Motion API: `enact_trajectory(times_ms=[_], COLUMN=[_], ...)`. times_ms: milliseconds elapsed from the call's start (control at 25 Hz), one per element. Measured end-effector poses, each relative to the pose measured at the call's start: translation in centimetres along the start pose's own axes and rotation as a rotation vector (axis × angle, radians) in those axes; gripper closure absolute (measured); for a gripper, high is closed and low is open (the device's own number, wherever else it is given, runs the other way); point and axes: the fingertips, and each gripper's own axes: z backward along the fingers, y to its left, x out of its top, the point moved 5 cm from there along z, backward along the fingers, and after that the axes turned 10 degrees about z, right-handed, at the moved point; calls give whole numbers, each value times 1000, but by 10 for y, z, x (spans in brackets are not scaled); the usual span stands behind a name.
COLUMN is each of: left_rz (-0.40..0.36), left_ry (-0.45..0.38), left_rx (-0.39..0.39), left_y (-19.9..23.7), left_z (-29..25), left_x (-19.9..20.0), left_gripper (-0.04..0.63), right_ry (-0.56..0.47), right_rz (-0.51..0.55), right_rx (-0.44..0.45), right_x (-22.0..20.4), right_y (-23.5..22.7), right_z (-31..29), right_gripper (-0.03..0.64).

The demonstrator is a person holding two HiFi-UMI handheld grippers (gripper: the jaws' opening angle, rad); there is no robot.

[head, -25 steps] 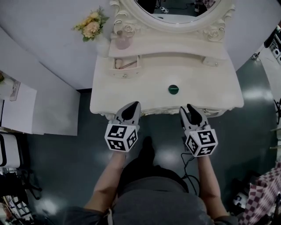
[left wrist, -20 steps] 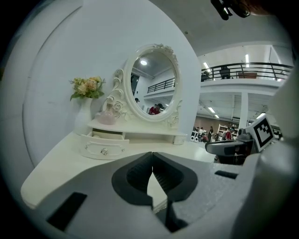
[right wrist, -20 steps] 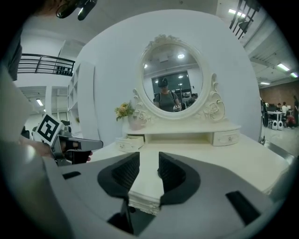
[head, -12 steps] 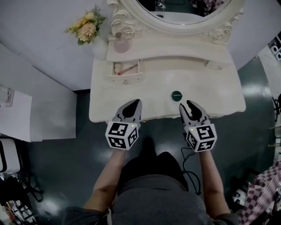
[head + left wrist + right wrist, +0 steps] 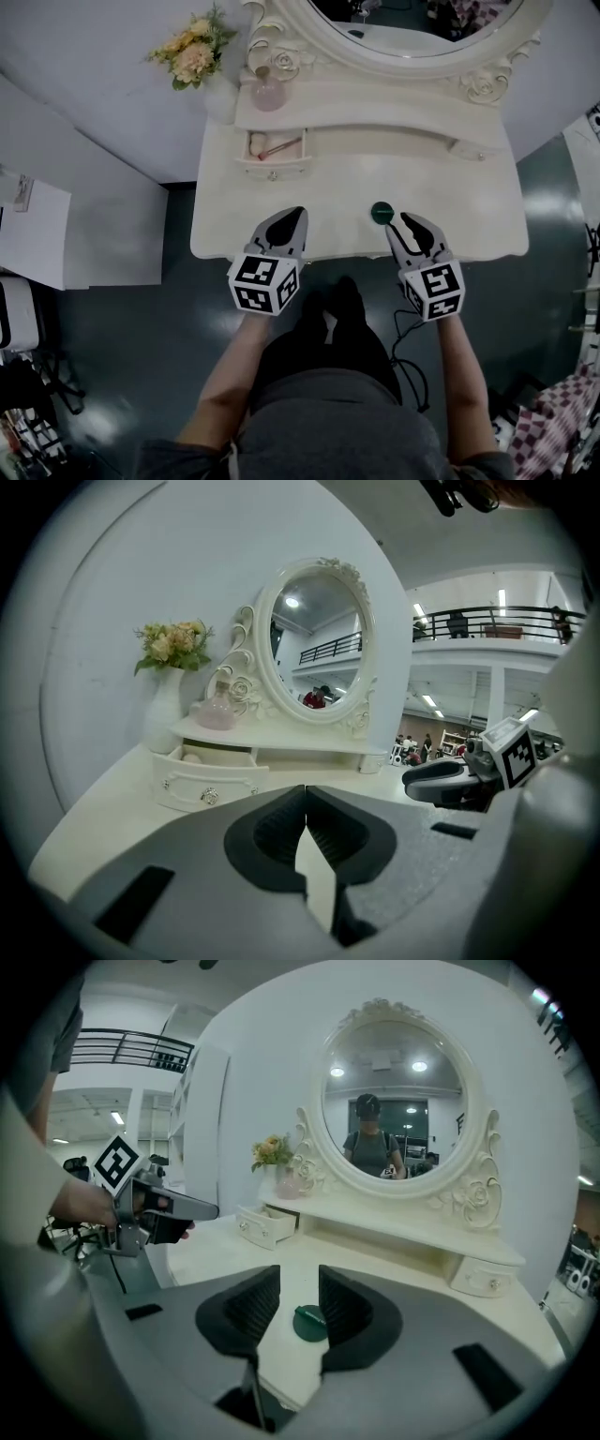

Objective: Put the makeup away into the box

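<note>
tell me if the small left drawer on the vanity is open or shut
Open. The left drawer is pulled out, its inside bare to the head view, with a pinkish stick lying in it.

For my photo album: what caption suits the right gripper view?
Open right gripper poised before a small green disc on a cream dressing table, oval mirror behind.
</note>
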Motion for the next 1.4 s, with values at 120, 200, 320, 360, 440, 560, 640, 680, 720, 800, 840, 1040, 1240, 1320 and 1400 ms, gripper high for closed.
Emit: enact_trajectory(times_ms=[120, 200, 320, 360, 440, 560, 640, 680, 720, 800, 840, 1040, 1240, 1320, 1400], left_rz=[19, 27, 45, 53, 69, 91, 102, 106, 109, 115, 118, 134, 148, 152, 154], left_ry=[-8, -16, -31, -35, -44, -63, -72, -76, -79, -87, -91, -110, -129, -135, -141], left_rx=[33, 60, 99, 109, 131, 174, 204, 218, 232, 258, 271, 321, 354, 365, 376], left_y=[2, 3, 5, 4, 5, 7, 8, 8, 8, 8, 9, 11, 8, 7, 6], left_z=[-4, -7, -12, -13, -14, -14, -13, -13, -13, -11, -9, -3, -1, 0, 2], left_x=[3, 6, 8, 7, 7, 8, 7, 6, 6, 4, 4, 0, -3, -4, -5], left_gripper=[589, 589, 589, 589, 589, 589, 589, 589, 589, 589, 589, 589, 589, 589, 589], right_ry=[28, 42, 51, 57, 76, 110, 125, 132, 138, 150, 156, 188, 240, 260, 276], right_rz=[21, 48, 91, 108, 147, 200, 236, 256, 277, 318, 336, 394, 438, 457, 478], right_rx=[63, 117, 201, 226, 277, 360, 416, 441, 463, 499, 514, 582, 634, 647, 657], right_x=[-4, -6, -9, -10, -13, -17, -21, -24, -26, -31, -32, -41, -52, -55, -57], right_y=[-6, -10, -14, -16, -18, -18, -18, -17, -17, -15, -15, -13, -18, -19, -19], right_z=[-9, -17, -29, -32, -39, -51, -58, -60, -63, -67, -69, -78, -81, -83, -85], right_gripper=[482, 480, 479, 477, 477, 477, 479, 479, 480, 483, 484, 495, 508, 519, 533])
